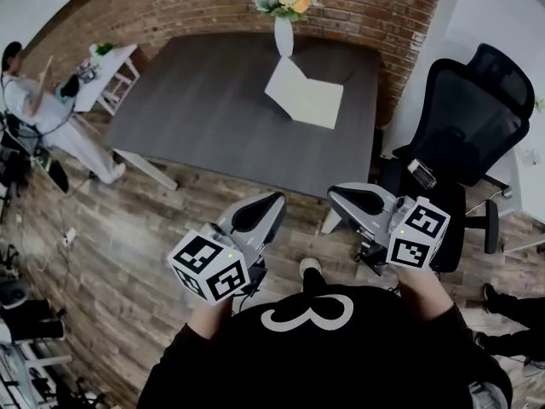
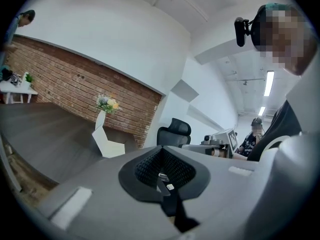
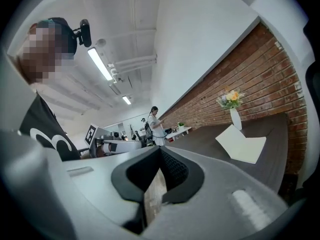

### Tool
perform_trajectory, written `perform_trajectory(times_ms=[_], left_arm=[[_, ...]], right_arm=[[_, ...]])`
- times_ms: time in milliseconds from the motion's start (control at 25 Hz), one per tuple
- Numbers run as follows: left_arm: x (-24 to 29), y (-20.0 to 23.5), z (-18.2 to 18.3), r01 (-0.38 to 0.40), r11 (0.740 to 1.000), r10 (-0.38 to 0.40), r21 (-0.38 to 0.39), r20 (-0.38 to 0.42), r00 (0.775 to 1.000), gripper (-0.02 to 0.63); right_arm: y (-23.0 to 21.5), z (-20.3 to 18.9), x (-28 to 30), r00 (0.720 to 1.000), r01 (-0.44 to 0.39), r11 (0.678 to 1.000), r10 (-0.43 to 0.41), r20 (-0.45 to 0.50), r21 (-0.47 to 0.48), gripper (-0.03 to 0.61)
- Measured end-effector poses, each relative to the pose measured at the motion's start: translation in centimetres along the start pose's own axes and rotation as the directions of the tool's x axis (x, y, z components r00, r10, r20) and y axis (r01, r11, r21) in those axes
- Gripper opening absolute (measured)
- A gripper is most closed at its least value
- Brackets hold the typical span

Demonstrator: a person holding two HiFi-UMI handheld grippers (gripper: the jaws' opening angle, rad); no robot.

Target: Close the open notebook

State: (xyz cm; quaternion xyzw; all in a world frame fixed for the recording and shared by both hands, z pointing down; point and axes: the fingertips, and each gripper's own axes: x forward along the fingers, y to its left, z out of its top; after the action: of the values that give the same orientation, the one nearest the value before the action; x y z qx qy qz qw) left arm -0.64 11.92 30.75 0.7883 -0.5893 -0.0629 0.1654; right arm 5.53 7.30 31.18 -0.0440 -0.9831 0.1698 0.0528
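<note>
Both sets of fingers are pressed together at the tips and hold nothing. On the left gripper [image 1: 274, 199] the ribbed pads meet along a seam in its own view [image 2: 161, 151]. On the right gripper [image 1: 334, 192] the tips touch, and only a sliver of wood floor shows through the gap behind them [image 3: 160, 151]. I am holding both low, close to my body, over the floor and off the table [image 1: 196, 100].

Everything the move depends on lies toward the vase [image 1: 283, 34], which stands at the table's far edge against the brick wall. The notebook [image 1: 306, 96] sits just on my side of the vase, touching or nearly touching its foot. It is well apart from both grippers, almost dead ahead between them. Its right leaf lies flat on the table, while the left leaf stands tilted up, nearest the vase; both gripper views [image 2: 106, 143] [image 3: 241, 143] show that bent shape. The fold seems to run roughly from the vase toward me, though I can't fix its line exactly.

Neither gripper is clearly nearer. I judge the left one better placed, since the raised leaf is on its side of the vase and has to tip over to the right.
</note>
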Motion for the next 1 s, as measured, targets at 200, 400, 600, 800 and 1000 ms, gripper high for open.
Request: perform_trajectory(times_ms=[200,400,600,800,1000], left_arm=[[5.1,4.5,1.4,-0.043,0.999,0.042,-0.018,-0.051,0.998,0.017],[8.5,7.2,3.0,-0.055,0.998,0.055,-0.011,-0.047,0.997,0.017],[10.4,10.1,2.8,-0.063,0.998,0.061,-0.025,-0.078,0.995,0.017],[12.1,13.9,3.6,-0.064,0.998,0.063,-0.008,-0.106,0.992,0.017],[13.8,18.2,6.1,-0.039,0.999,0.04,0.008,-0.11,0.993,0.017]], right_arm=[[-5.9,1.3,2.1,0.999,-0.025,0.998,0.027,-0.023,0.063,0.002],[-10.0,2.7,2.9,0.999,-0.027,0.998,0.029,-0.042,0.052,0.002],[-13.5,2.4,3.5,0.999,0.02,0.997,-0.017,-0.036,0.081,0.002],[-16.7,2.0,4.9,0.997,0.071,0.992,-0.067,-0.043,0.106,0.002],[-19.8,4.1,6.7,0.99,0.138,0.985,-0.137,-0.015,0.107,0.002]])
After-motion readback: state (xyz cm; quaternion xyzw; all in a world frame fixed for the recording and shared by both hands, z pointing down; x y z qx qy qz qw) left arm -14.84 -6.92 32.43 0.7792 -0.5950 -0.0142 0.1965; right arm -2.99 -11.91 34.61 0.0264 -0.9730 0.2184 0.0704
